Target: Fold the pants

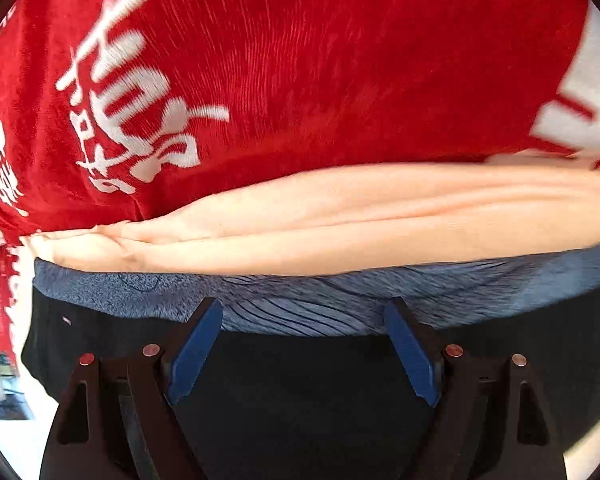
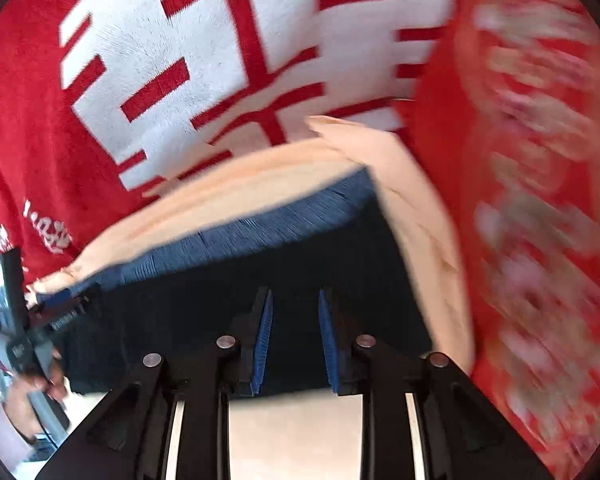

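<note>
The red cloth (image 1: 300,60) with white lettering runs past the top and sides of both views, so its full extent cannot be told. In the right wrist view its right part (image 2: 540,200) is smeared by motion blur and the pattern there is unreadable. The dark pants (image 1: 300,380) are partly covered by each tool's black frame. At the right view's left edge, the left tool (image 2: 40,328) and the hand (image 2: 24,396) are cut off.
</note>
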Available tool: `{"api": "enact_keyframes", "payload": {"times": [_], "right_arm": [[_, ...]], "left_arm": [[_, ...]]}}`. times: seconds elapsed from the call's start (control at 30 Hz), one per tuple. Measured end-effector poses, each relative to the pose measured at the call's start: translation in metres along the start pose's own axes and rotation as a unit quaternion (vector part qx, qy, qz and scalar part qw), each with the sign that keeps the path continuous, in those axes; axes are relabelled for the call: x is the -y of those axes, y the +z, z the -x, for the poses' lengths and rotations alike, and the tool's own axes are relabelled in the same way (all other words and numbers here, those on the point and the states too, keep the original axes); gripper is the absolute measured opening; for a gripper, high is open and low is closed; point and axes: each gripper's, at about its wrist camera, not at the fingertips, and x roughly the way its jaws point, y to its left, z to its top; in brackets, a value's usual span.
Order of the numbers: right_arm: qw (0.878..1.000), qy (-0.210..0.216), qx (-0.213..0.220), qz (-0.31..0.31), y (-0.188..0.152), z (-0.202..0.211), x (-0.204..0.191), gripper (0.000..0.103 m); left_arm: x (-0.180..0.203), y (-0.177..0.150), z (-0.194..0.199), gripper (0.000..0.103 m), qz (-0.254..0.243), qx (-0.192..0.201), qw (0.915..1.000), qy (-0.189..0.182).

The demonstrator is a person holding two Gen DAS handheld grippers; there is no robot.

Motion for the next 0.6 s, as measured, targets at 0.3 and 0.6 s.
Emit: {"api": "enact_keyframes", "payload": {"times": [0.3,0.6], "right_arm": [[0.993,-0.054,0.006,0.108,-0.033,-0.015,-0.001,0.039],[0.998,-0.045,-0.031,0.032,-0.038,0.009,-0.012,0.049]], "left_arm": [[-0.096,0.002,-0.035,0.085,0.059,-0.015,0.9969,0.049],[-0.182,-0.04,-0.013,0.085,0.072,-0.032,0.9955,0.052]]}}
